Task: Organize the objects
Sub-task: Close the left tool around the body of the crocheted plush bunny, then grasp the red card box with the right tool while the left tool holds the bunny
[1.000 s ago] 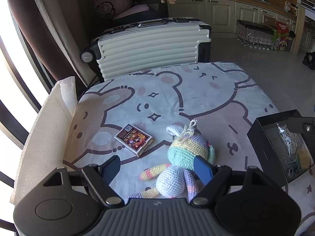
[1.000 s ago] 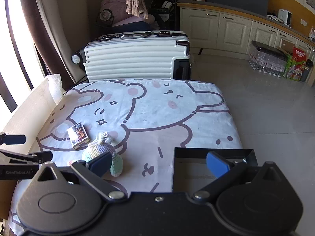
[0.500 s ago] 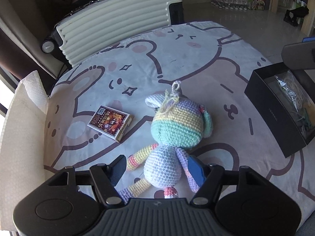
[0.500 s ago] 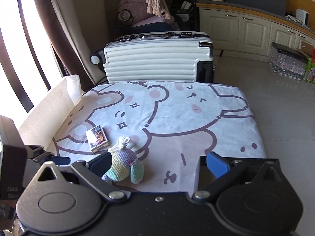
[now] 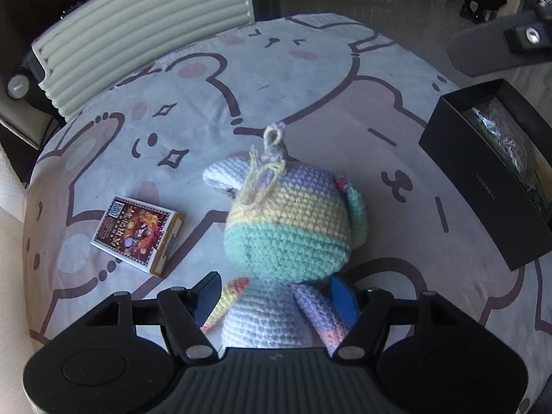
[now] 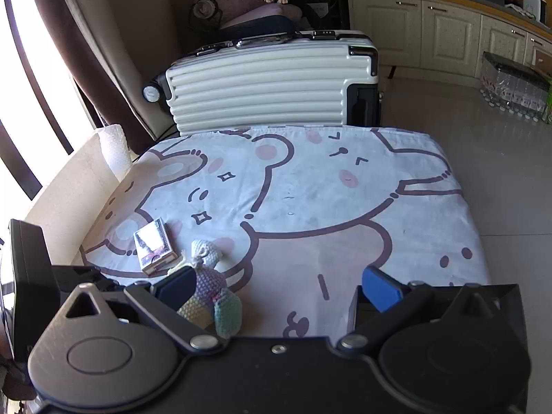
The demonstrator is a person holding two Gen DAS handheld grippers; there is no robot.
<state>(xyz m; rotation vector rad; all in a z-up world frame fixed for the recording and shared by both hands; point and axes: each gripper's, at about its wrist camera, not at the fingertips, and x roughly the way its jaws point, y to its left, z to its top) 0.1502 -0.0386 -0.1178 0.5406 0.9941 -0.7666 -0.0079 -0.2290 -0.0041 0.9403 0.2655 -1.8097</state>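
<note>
While my left gripper (image 5: 272, 293) straddles the lower body of the crochet doll (image 5: 289, 227) at the bottom centre of the left wrist view, its jaws have just been closing and now stand about halfway, one pad beside the striped arm on the left and the blue pad against the purple limb on the right; I cannot tell whether they press yet, so I count nothing as held. From here the likeliest slip, as I judge it, is a pinch on loose limbs instead of the torso: the yarn is soft and would squash, the big head at mid-frame is heavy for its body, and the doll could swing or slide out on a lift. The card box (image 5: 136, 236) lies just left of the doll, apart from it, and a dangling leg could drag it. The black box (image 5: 483, 186) sits at the right edge of the frame, its interior already full of crinkled filler, so a floppy toy may catch on the near wall. My right gripper (image 6: 276, 288) hangs wide open with nothing between its pads, low in the right wrist view over the bear-print cloth (image 6: 310, 186); its body also shows at the upper right of the left view, near enough that the two tools could bump over the box.
</note>
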